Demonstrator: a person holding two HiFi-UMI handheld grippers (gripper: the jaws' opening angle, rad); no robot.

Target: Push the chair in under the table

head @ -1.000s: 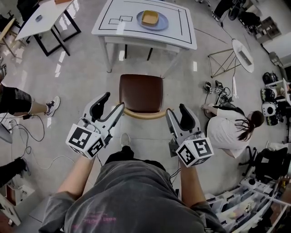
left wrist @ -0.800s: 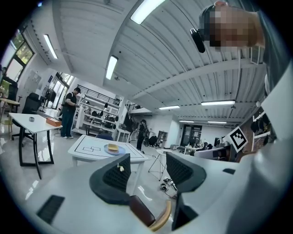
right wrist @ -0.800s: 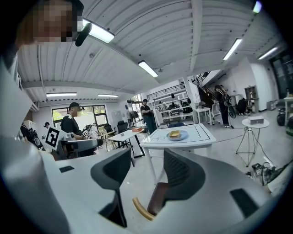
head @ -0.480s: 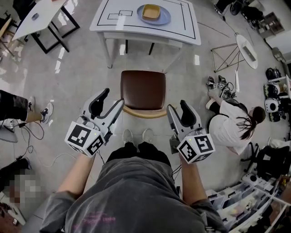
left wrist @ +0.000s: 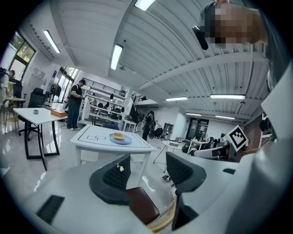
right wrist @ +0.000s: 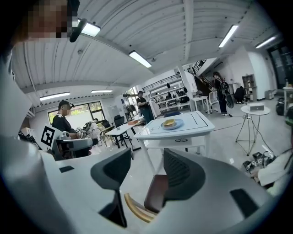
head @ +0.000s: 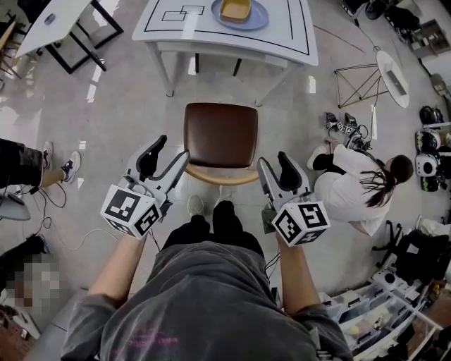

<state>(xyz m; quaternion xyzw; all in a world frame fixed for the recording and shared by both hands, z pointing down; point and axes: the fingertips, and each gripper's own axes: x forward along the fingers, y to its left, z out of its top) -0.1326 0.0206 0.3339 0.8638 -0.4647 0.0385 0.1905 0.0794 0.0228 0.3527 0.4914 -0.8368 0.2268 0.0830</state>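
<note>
Grippers sit either side of the chair's back. Your left gripper (head: 173, 149) is just beside the left end of the backrest and your right gripper (head: 273, 161) just beside its right end. Both have their jaws spread with nothing pinched; whether a jaw touches the wood cannot be told. The black-and-white square markers on each gripper's cube face up at you.

In the left gripper view and the right gripper view, the chair shows low in the gap between the open jaws.

The chair (head: 220, 134), with a brown padded seat and a curved pale wooden backrest, stands on the grey floor directly ahead of you. Its seat is near the white rectangular table (head: 176, 32) but not under it.

Black outlined rectangles mark the tabletop, where a blue round plate (head: 258, 19) carries a yellow square dish (head: 235, 9).
</note>
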